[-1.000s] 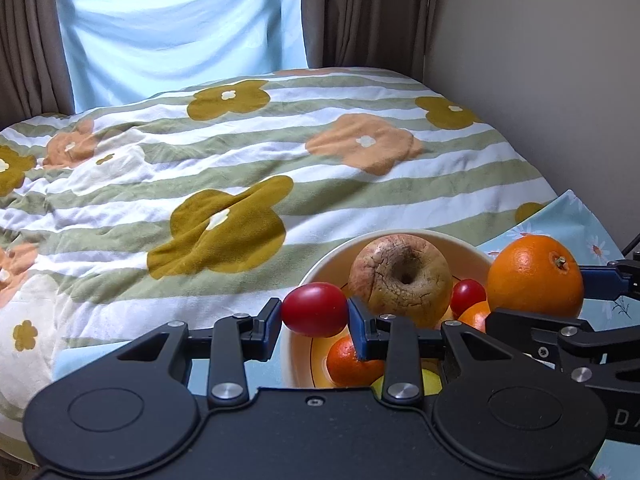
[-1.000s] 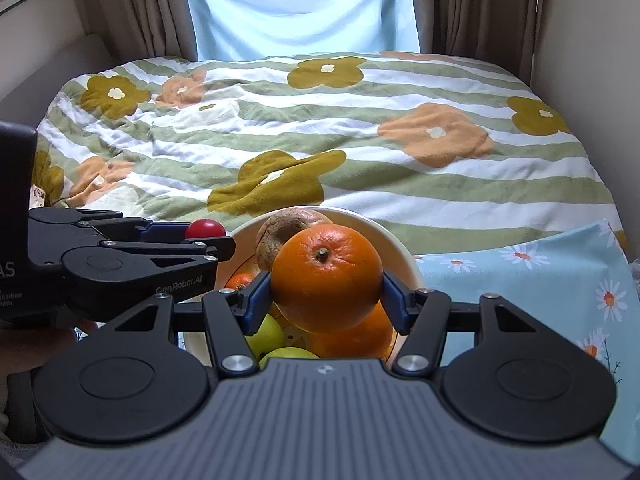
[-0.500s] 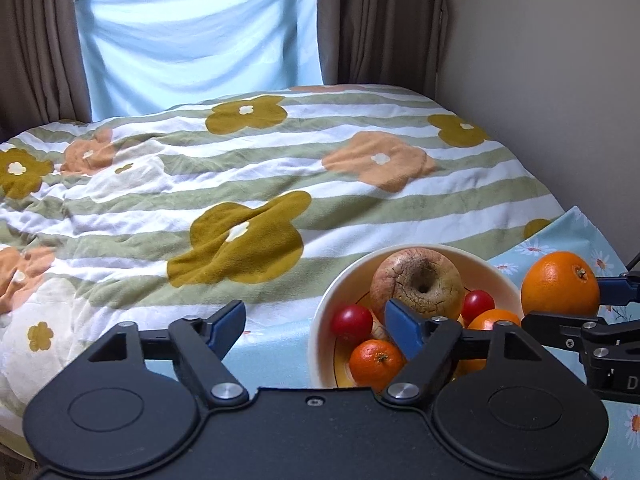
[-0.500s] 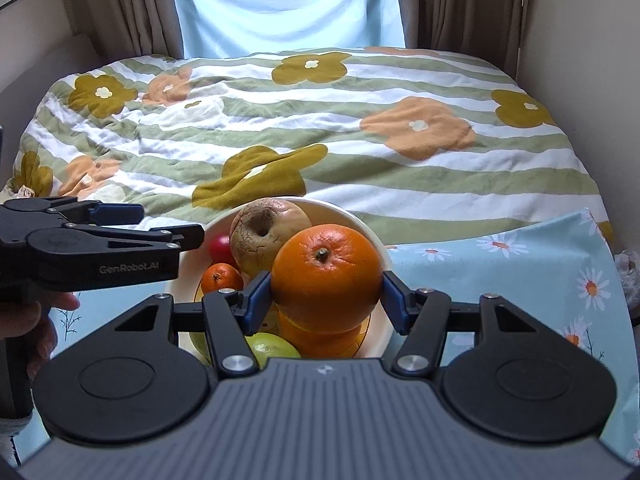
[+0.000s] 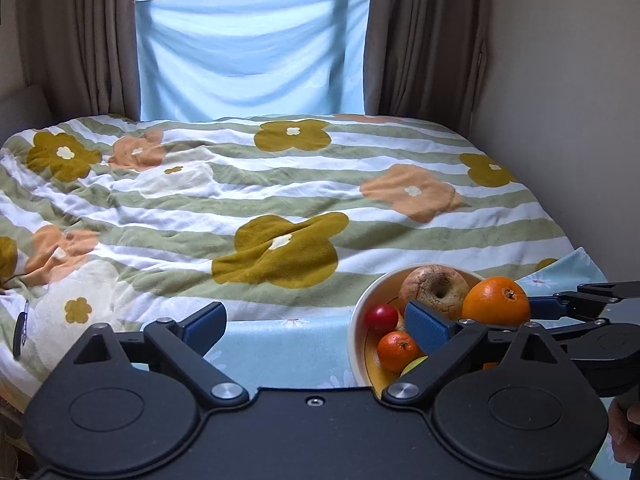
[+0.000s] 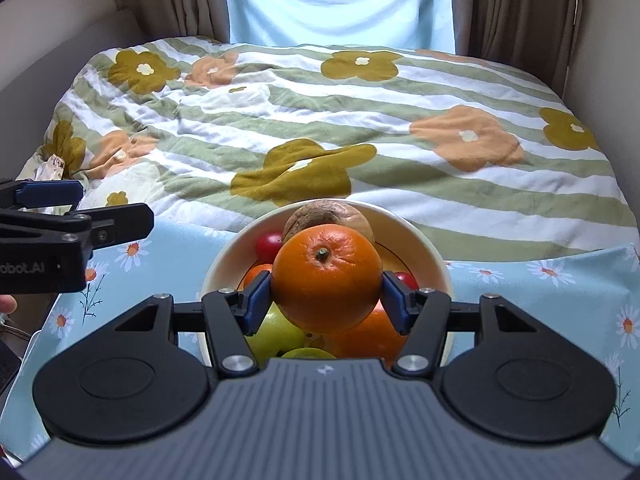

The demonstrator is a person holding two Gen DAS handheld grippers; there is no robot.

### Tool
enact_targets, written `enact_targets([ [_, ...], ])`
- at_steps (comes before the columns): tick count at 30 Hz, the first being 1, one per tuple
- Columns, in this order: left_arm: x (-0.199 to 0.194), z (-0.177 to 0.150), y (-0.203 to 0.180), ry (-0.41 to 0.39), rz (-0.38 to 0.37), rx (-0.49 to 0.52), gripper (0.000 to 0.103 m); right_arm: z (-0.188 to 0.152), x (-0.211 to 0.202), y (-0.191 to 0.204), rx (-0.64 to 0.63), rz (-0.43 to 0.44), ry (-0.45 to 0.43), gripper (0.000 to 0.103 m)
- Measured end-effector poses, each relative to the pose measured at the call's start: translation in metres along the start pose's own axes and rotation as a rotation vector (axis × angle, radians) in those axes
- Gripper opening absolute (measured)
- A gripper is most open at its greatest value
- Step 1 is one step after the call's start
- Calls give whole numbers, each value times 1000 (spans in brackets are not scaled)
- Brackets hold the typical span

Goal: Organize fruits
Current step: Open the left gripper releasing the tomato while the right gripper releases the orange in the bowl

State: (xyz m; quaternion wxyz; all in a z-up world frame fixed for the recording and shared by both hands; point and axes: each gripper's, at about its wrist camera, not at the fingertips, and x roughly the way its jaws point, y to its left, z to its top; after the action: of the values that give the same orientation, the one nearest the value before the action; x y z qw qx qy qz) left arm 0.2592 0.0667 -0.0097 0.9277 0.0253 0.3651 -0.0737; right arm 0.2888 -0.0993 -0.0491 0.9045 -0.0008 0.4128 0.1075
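Over the pale cream ceramic bowl (image 6: 434,264), which sits on a light blue daisy-print cloth (image 6: 540,280) at the foot of the flower-patterned bed (image 6: 320,120), the right hand-held gripper (image 6: 326,300) clamps a large round orange (image 6: 326,278) between its blue pads — not yet set down. The bowl already holds a wrinkled brown apple (image 5: 434,290), a small red tomato (image 5: 382,314), a little tangerine (image 5: 398,350), green fruit (image 6: 276,338) and another orange piece (image 6: 372,338), so the job looks nearly done; the held orange is what remains, as far as can be seen.

Compared with a second ago, the left hand-held gripper (image 5: 314,326) no longer pinches the red tomato, which now lies inside the bowl. Its jaws have just been opening and stand wide with nothing between them, and it has pulled up and back — the bowl sits lower and further right in its view.
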Motion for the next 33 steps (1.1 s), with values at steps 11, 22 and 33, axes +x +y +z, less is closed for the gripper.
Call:
enact_targets([
  [11,-10,-20,11,19,63,-45,99,-5,19,-1,-28,24,27,74],
  [22,-26,-28,6,13,90,-88,99,-8,-5,-2,-81,-19,-40,103],
  [33,-64,-30,-12,-59,114,-108,99,-12,-48,-12,-73,32,-76,103],
])
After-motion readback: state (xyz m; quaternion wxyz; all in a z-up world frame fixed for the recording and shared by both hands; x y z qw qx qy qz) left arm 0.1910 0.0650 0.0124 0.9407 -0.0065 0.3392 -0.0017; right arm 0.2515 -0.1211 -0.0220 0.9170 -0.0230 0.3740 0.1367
